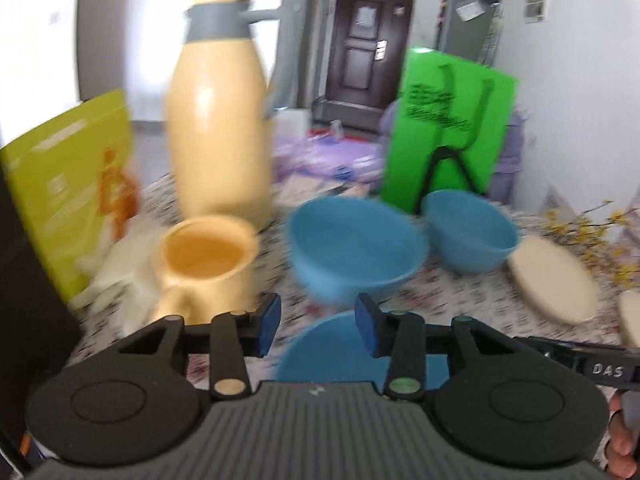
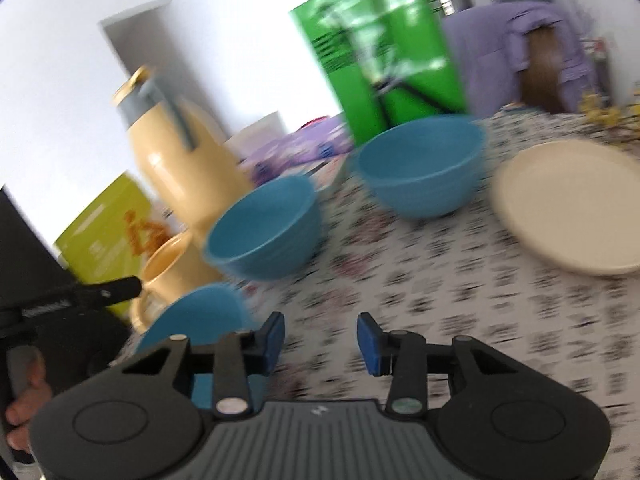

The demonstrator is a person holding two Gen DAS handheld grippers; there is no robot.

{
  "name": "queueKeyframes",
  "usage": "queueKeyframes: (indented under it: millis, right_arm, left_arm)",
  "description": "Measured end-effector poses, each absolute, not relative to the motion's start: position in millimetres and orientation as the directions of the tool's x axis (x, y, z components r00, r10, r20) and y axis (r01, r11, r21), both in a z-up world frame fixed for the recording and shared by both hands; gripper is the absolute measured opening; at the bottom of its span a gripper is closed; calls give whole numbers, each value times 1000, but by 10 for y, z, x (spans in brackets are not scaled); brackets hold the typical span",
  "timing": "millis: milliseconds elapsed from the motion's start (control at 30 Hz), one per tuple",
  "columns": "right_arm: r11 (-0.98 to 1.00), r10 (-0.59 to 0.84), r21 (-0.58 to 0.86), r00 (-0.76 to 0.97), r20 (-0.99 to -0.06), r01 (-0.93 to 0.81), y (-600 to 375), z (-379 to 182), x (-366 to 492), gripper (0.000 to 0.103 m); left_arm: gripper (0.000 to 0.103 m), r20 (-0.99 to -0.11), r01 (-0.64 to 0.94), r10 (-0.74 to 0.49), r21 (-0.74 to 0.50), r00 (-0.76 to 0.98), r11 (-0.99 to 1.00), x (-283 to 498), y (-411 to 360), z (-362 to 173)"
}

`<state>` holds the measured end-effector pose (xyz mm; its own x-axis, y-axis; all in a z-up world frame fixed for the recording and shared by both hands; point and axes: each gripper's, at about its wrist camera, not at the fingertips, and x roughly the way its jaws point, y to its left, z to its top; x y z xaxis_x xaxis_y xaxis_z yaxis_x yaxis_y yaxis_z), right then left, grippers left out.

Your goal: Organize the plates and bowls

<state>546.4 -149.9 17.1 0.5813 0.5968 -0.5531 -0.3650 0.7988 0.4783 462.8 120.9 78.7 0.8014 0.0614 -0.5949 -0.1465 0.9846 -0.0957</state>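
Hovering over the patterned tablecloth (image 2: 420,280), both grippers are half-spread and empty: left gripper (image 1: 318,326) above the nearest blue bowl (image 1: 320,352), right gripper (image 2: 320,338) beside it.

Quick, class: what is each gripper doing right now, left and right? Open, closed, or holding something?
Left gripper: open, nothing between its pads; a blue bowl lies below.
Right gripper: open, holding nothing, over the tablecloth.

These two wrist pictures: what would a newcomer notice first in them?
Probably the tall yellow jug at the back left of the patterned tablecloth, with a yellow mug before it. Then the blue bowls, one of them just ahead of the open left tongs. A cream plate lies far right.
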Motion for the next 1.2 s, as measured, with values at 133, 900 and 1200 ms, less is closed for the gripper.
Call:
queueKeyframes:
  millis: [133, 900, 1200]
  right_arm:
    - [843, 520, 457, 651, -554, -284, -2070, 202, 5494, 41]
    - [871, -103, 335, 801, -590, 359, -5369, -481, 5192, 56]
    - [927, -88, 245, 802, -591, 283, -5182, -655, 5311, 29]
  left_arm:
    - [45, -605, -44, -48, -135, 795, 990, 4906, 653, 778]
    - [52, -631, 340, -451, -298, 631, 892, 5920, -2778, -231]
    - [12, -624, 412, -432, -188, 651, 892, 5934, -2920, -433]
